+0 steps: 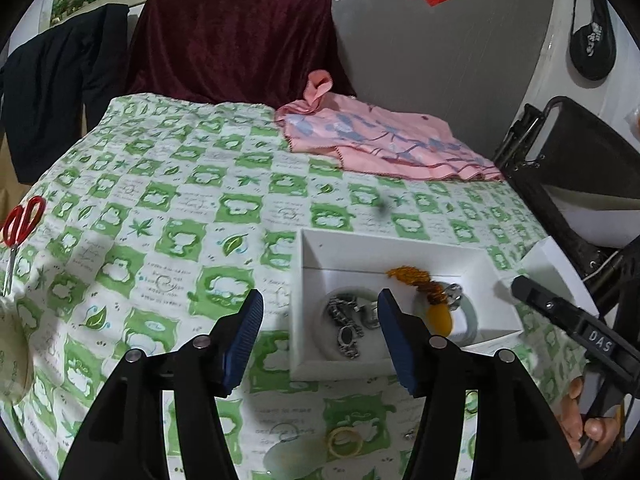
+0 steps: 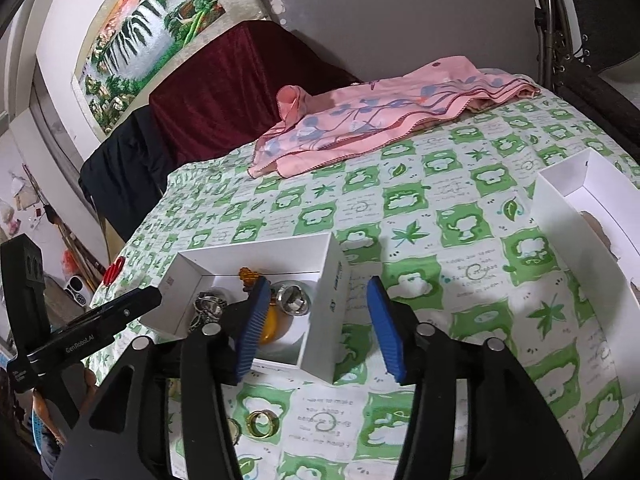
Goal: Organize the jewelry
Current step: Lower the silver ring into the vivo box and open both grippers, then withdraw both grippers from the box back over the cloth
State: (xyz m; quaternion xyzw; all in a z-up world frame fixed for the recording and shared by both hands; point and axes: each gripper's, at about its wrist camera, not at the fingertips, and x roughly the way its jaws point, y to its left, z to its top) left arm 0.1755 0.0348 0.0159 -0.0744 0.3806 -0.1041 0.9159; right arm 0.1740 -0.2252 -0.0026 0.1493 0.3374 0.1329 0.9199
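- Both my grippers hang with nothing in them over the green-checked tablecloth (image 1: 168,208): left gripper (image 1: 320,336) about half open, right gripper (image 2: 316,328) a little less, nothing between the jaws.
- The white box (image 1: 308,364), mid-table toward my near edge, already holds a silver chain bracelet (image 1: 346,320), an amber pendant (image 1: 438,318) and a pale bangle (image 1: 470,320).
- I judge the sorting part-done; next I must drop to the gold ring (image 2: 262,423) near the table's front edge.
- My own fingers hide the loose pieces beside it; a second white box (image 2: 560,208) is cut off at right.
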